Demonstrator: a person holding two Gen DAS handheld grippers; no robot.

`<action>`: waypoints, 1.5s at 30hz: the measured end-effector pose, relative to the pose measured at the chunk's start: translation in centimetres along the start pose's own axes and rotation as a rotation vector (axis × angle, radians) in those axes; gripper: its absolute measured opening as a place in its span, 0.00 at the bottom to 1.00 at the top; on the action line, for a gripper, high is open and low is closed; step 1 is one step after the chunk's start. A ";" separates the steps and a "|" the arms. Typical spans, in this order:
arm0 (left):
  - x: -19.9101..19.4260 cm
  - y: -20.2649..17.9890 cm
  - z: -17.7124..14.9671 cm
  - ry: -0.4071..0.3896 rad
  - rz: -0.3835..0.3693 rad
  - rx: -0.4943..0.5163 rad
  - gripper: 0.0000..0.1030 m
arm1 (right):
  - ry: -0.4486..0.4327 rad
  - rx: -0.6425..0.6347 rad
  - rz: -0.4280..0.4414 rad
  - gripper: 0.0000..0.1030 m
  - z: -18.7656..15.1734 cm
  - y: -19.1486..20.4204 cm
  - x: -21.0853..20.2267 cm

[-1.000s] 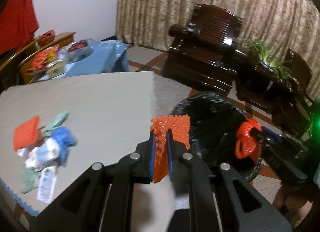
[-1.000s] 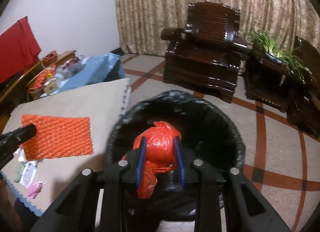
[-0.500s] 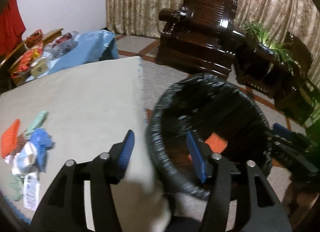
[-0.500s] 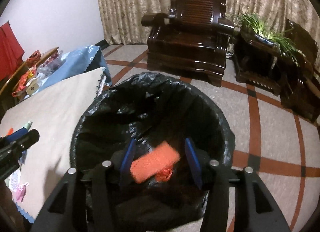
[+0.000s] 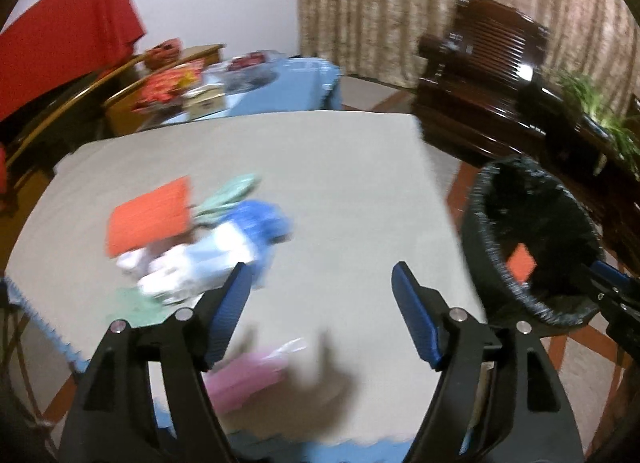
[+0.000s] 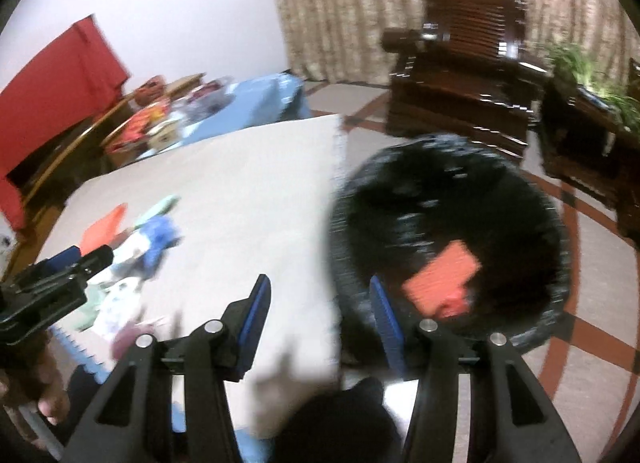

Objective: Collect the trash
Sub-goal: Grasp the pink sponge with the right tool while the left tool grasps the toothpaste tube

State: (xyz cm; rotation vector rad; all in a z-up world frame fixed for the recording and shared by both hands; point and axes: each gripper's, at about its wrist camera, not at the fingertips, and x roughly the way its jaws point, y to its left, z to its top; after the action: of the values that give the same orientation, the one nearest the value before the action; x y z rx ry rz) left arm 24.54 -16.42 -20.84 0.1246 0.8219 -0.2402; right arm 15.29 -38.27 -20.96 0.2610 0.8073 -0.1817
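The left gripper (image 5: 322,283) hangs over the near half of the beige table mat (image 5: 352,183), tilted down toward it, its blue-padded fingers (image 5: 230,311) spread wide with nothing between them. To the left of that gripper lies the remaining trash: an orange mesh pad (image 5: 150,215), a pale green wrapper (image 5: 232,193) at its far right, a blue and white crumpled bag (image 5: 224,247) in the middle, and a pink wrapper (image 5: 248,373) at the near edge, below the left finger. All of it is smeared by motion blur.

The right gripper (image 6: 316,303) points forward and down over the right edge of the mat, straddling the gap between mat and bin; its jaws stand apart and empty. The black-lined trash bin (image 6: 448,175) sits on the floor just right of the mat, and an orange mesh sheet (image 6: 440,273) lies inside it on the bottom, with a bit of red plastic (image 6: 450,297) showing at its near edge.

No writing or label can be read; blur hides any print on the wrappers and on the packets on the far blue-covered table (image 5: 292,83)
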 end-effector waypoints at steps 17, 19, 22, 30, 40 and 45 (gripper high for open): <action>-2.8 14.2 -5.9 -0.025 0.133 -0.107 0.71 | 0.002 -0.192 0.102 0.49 -4.1 15.7 2.2; -2.7 14.8 -6.3 -0.020 0.129 -0.115 0.72 | 0.011 -0.200 0.105 0.49 -4.4 16.3 2.7; -2.3 15.2 -6.6 -0.018 0.123 -0.129 0.71 | 0.030 -0.212 0.113 0.49 -5.0 17.3 3.7; -0.8 16.7 -7.4 -0.020 0.121 -0.158 0.71 | 0.063 -0.253 0.138 0.49 -6.9 20.0 6.4; 1.2 17.8 -8.8 0.036 0.076 -0.203 0.71 | 0.107 -0.280 0.159 0.49 -8.5 22.0 9.8; 1.7 18.1 -9.1 0.038 0.072 -0.219 0.71 | 0.162 -0.300 0.162 0.48 -9.6 22.7 11.8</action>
State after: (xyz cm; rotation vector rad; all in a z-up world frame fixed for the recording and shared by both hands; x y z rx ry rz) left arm 23.88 2.66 -27.94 -0.0468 0.8744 -0.0794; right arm 22.58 -14.54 -32.31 0.0568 0.9569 0.1146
